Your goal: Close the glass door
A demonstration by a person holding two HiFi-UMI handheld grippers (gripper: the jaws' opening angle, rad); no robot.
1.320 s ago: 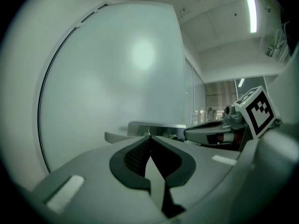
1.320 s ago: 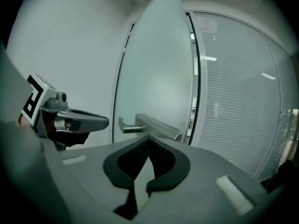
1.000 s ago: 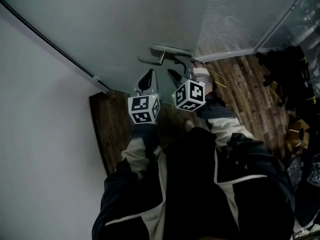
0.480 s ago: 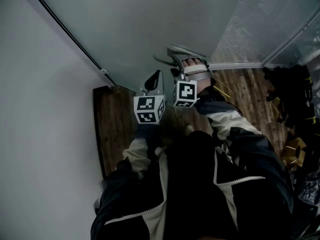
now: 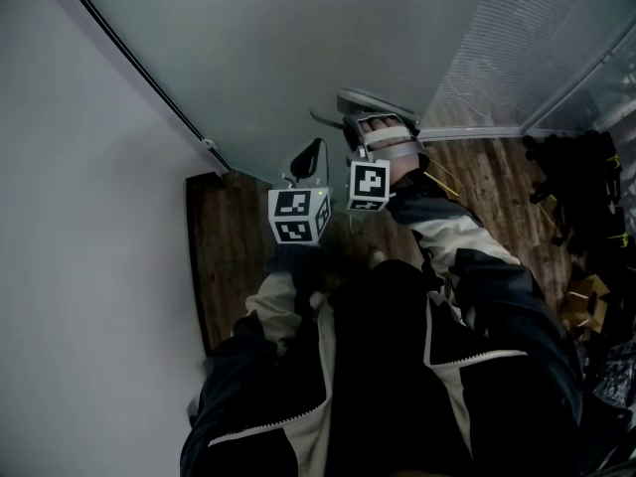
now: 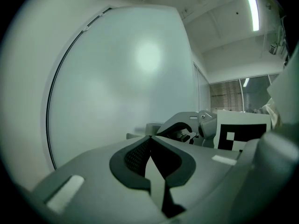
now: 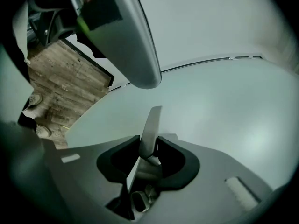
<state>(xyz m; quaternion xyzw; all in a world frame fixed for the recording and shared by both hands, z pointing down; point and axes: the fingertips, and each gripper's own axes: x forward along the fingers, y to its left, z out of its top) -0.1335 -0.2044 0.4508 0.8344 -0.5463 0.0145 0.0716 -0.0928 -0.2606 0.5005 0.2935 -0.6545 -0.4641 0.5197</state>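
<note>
Subject: the glass door [image 5: 298,48], a frosted pane that fills the upper part of the head view; a pale wall [image 5: 89,266] is at its left and a wooden floor [image 5: 229,246] lies below.
Task's thing, location: the door handle [image 5: 373,102] projects from the pane toward me, right of centre and just above my two marker cubes.
Right gripper [image 7: 148,141], state: narrow, the jaws having just been closing; the pads now press on the flat metal lever from both sides.
Left gripper [image 6: 148,139], state: jaws together at the tips, nothing between them.
Left gripper, position: level with the pane, just beside the handle on its left and apart from it.
Nearer hand: the right, already on the handle; the left has no part in the grip.
Direction of thing from gripper: straight ahead. The lever starts inside the jaws and runs on toward the pane.
Long axis of lever: in the right gripper view it stands almost upright between the pads, tipped slightly to the right, and close to the line my gripper points along.
Bearing on the move (judgement): the door must be swung by this lever, so the force should act across the pane's face rather than along the lever, or the pads may slide off.
Swing direction: I cannot tell from these views.
Latch and frame gap: not visible.
</note>
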